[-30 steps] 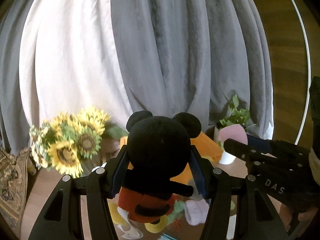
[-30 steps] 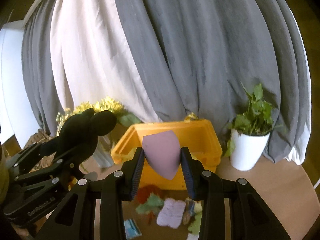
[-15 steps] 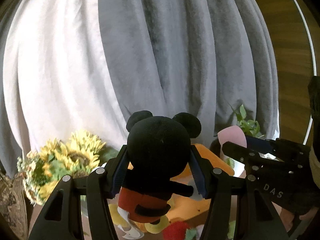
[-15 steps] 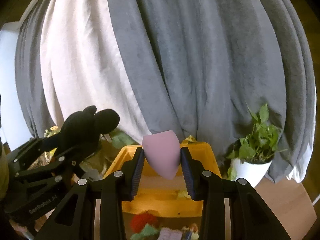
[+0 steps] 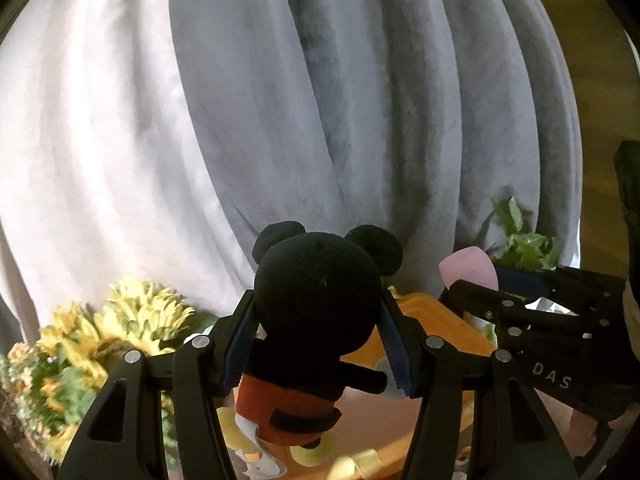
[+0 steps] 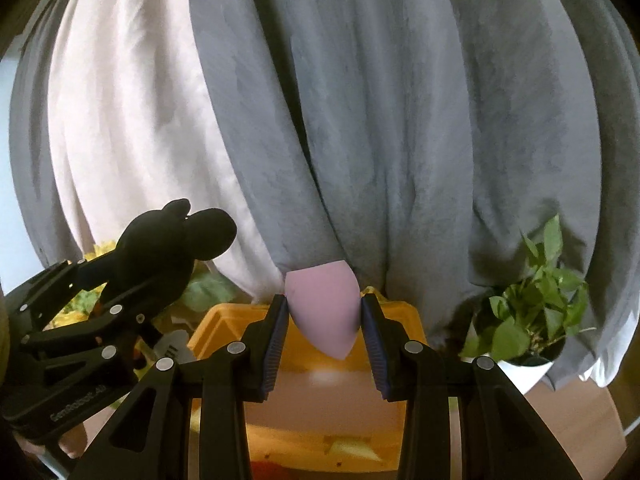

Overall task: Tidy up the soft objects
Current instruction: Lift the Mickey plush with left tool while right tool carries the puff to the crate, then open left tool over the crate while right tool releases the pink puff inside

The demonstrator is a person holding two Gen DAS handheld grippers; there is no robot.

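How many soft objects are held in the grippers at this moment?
2. The plush is between the left gripper's fingers; the sponge is between the right gripper's fingers, over the bin.

Layout: two held items above the bin, curtains behind.
The plush mouse [image 5: 316, 300] sits left of the sponge [image 6: 322, 314]; the bin [image 6: 224, 324] lies below and ahead, flowers [image 5: 132, 320] to its left, potted plant [image 6: 536, 312] to its right, curtains [image 6: 360, 120] behind.
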